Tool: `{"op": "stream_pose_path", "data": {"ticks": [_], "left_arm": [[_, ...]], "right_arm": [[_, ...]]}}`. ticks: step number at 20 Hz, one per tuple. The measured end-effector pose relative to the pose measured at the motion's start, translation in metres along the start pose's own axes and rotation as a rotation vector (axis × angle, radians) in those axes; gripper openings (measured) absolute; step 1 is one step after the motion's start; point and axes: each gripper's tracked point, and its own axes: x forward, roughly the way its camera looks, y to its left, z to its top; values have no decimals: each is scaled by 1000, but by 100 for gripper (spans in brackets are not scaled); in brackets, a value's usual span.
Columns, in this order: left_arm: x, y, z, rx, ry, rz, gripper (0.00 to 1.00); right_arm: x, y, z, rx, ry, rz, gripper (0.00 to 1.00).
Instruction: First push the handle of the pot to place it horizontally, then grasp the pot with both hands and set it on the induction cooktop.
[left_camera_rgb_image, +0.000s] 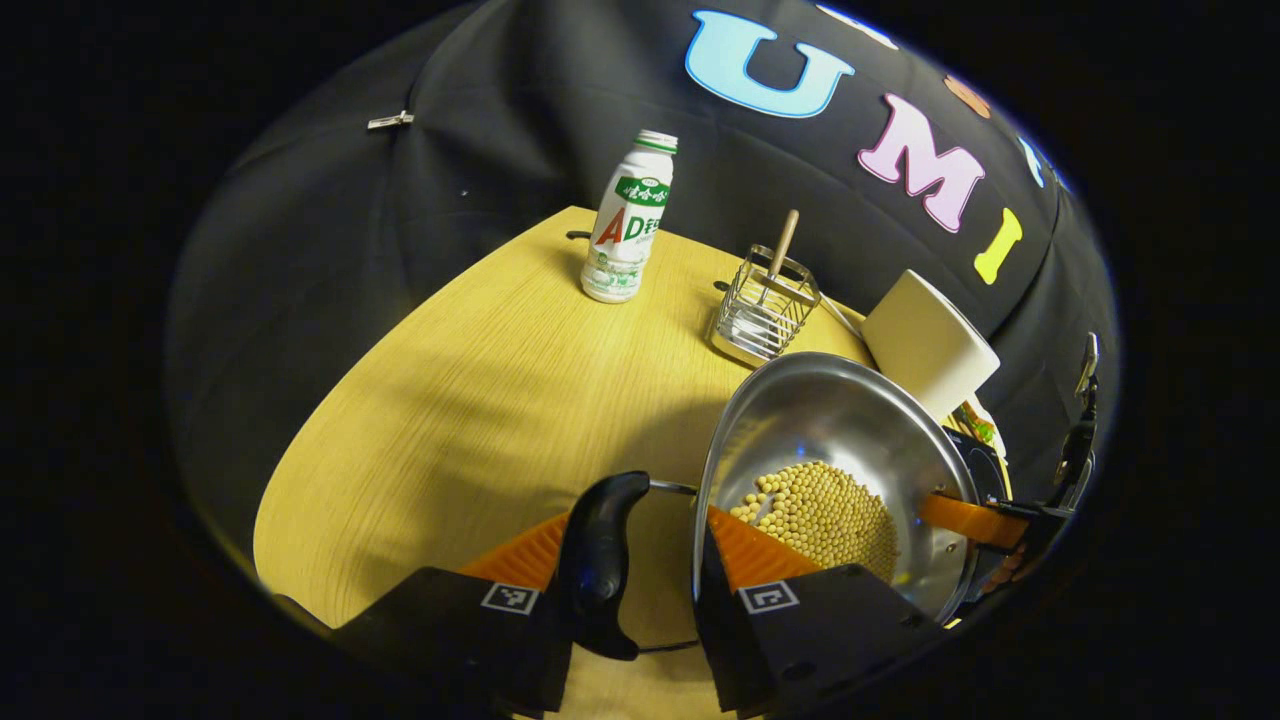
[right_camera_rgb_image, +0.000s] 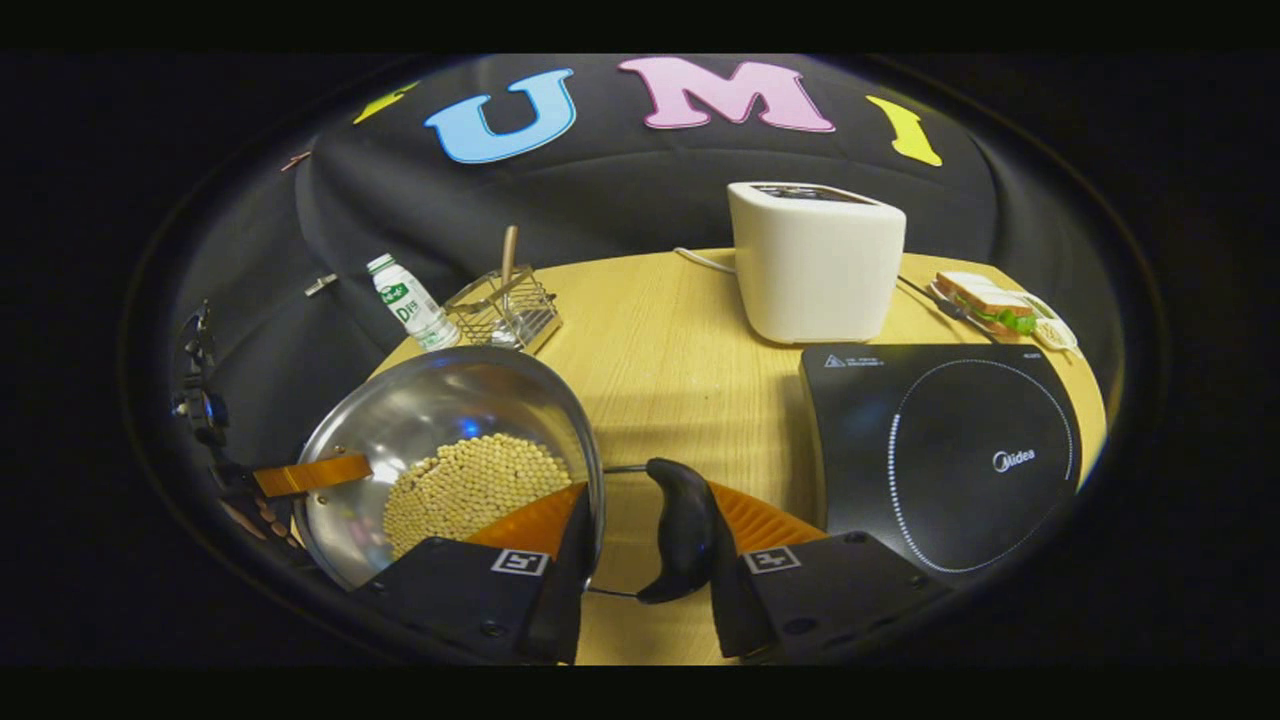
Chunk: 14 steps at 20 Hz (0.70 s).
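Along the back of the pale wooden counter (right_camera_rgb_image: 680, 340), against the booth's black cloth, stand a white plastic drink bottle with a green label (left_camera_rgb_image: 630, 218), a square wire-mesh holder with a wooden stick in it (left_camera_rgb_image: 765, 312) and a white boxy toaster (right_camera_rgb_image: 815, 262); a sandwich on a small plate (right_camera_rgb_image: 992, 303) lies beyond the toaster near the counter's far corner. Just in front of the toaster lies the flat black induction cooktop with a dotted ring on its glass (right_camera_rgb_image: 950, 455), its surface bare. A strip of bare counter lies between it and the pot.

To the cooktop's side is the shiny round steel pot (right_camera_rgb_image: 440, 410), holding a heap of pale yellow beans (right_camera_rgb_image: 475, 485), with a black curved grip on a wire loop at each side. In the left gripper view, the left gripper (left_camera_rgb_image: 630, 570) has its jaws spread either side of one black grip (left_camera_rgb_image: 600, 560); one finger lies against the pot's outer wall, the other stands apart on the grip's far side. In the right gripper view, the right gripper (right_camera_rgb_image: 650, 545) has its jaws likewise spread, the opposite black grip (right_camera_rgb_image: 683, 530) between them, just beside one finger, while the other finger lies at the pot's rim. Neither pair of jaws visibly pinches its grip. Each view also shows the other gripper across the pot at its far rim.
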Motion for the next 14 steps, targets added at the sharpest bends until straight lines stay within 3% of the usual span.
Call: {"op": "stream_pose_path", "data": {"ticks": [6, 10, 14], "left_arm": [[-17, -44, 8, 20, -14, -13, 58], [-25, -88, 12, 32, -35, -30, 58], [-29, -140, 9, 40, -39, -53, 59]], "right_arm": [[-32, -31, 20, 19, -22, -3, 55], [-57, -66, 38, 36, -44, -17, 51], [-82, -110, 54, 36, -65, -33, 55]]}}
